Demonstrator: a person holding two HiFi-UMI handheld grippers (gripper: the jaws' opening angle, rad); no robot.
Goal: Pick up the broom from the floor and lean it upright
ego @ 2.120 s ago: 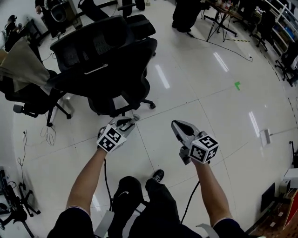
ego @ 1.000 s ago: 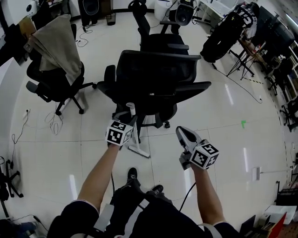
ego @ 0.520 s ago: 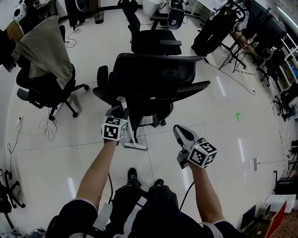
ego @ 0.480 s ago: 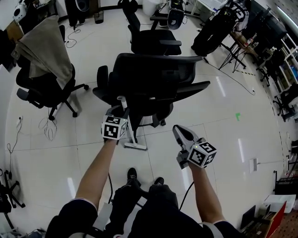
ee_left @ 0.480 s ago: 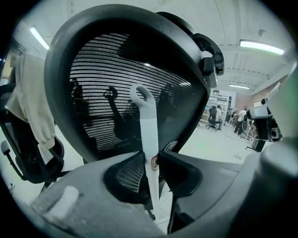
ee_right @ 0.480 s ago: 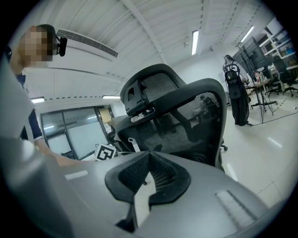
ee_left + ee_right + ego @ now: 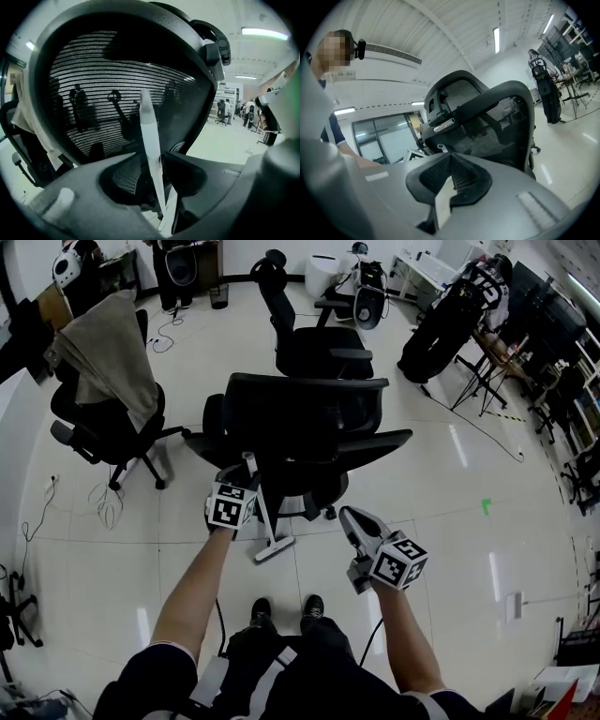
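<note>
Open floor (image 7: 441,493) lies to my right. Straight ahead the black mesh chair (image 7: 300,413) blocks the way, and a cloth-draped chair (image 7: 98,352) sits off to the left. The broom (image 7: 262,517) stands tilted, its head on the floor by the mesh chair's base and its white handle up at the chair's edge. My left tool (image 7: 152,176) is opening wide, with the handle loose between its jaws. My right tool (image 7: 352,518) is narrow and empty, pointing forward, well apart from the broom.
</note>
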